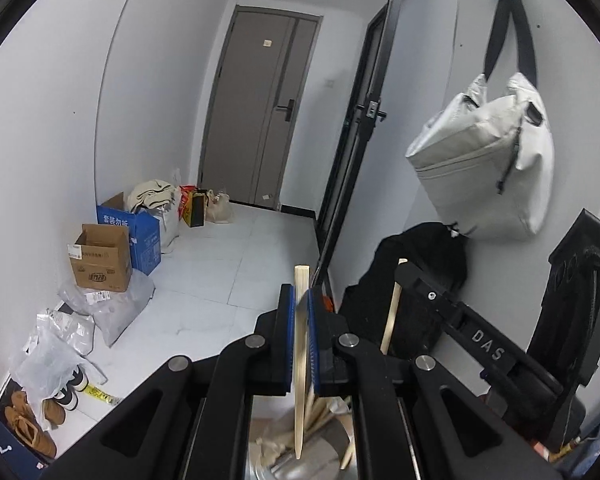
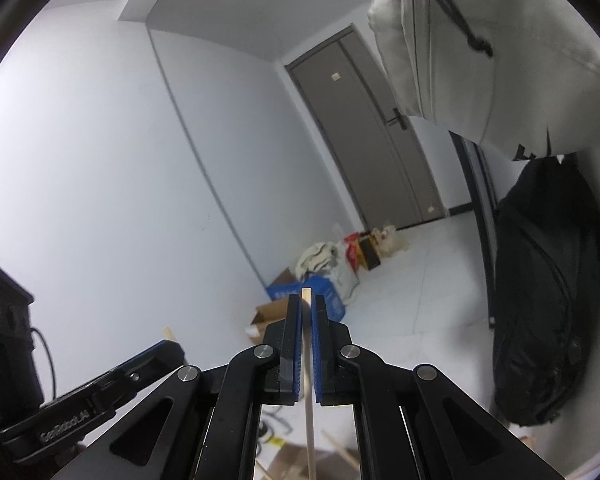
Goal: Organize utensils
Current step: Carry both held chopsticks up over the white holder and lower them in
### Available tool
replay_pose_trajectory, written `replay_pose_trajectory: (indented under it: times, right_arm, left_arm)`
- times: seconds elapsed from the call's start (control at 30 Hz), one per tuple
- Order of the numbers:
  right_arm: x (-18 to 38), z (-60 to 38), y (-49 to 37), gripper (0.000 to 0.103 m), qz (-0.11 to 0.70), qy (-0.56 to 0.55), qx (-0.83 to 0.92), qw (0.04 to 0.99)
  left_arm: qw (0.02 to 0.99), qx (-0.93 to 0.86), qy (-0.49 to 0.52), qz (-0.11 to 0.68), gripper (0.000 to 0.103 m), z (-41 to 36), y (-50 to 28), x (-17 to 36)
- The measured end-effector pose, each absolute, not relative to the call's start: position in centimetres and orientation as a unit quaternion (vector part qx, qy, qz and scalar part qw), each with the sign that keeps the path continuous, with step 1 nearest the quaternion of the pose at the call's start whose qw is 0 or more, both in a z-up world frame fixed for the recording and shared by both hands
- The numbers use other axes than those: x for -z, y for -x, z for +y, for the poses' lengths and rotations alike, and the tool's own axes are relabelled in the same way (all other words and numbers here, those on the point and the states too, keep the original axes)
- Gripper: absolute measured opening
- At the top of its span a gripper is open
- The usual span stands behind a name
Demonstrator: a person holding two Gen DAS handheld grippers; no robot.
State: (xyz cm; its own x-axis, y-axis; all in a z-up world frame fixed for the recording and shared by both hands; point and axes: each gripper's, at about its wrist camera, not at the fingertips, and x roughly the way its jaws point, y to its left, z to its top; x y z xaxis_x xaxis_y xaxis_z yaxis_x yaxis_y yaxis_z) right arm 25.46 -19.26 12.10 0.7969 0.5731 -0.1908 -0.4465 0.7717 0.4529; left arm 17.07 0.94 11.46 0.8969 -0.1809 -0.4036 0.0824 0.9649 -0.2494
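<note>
Left gripper (image 1: 300,308) clamped tight on one wooden chopstick (image 1: 300,360), square end poking above the pads, tip hanging over the metal container (image 1: 300,468) with more sticks in it. Right gripper (image 2: 307,312) pinched on a second chopstick (image 2: 309,400), sitting right of the left gripper, both raised above that container

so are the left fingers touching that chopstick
Touching: the left wrist view shows the left gripper with its blue fingers clamped against the chopstick.
</note>
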Motion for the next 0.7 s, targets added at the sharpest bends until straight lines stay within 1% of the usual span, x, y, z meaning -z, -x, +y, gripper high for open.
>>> replay_pose_trajectory:
  times: [0.33, 0.7]
  right_arm:
    - [-8.3, -17.2, -28.5, 0.004, 0.146, -0.204, -0.244, 0.937]
    - [-6.4, -16.8, -27.2, 0.004, 0.112, -0.183, -0.232, 0.949]
  left_arm:
    - [0.96, 0.07, 0.158, 0.22, 0.002, 2.3, -19.1, -8.2]
    - [0.962, 0.086, 0.141, 0.217, 0.002, 1.7, -19.9, -7.0]
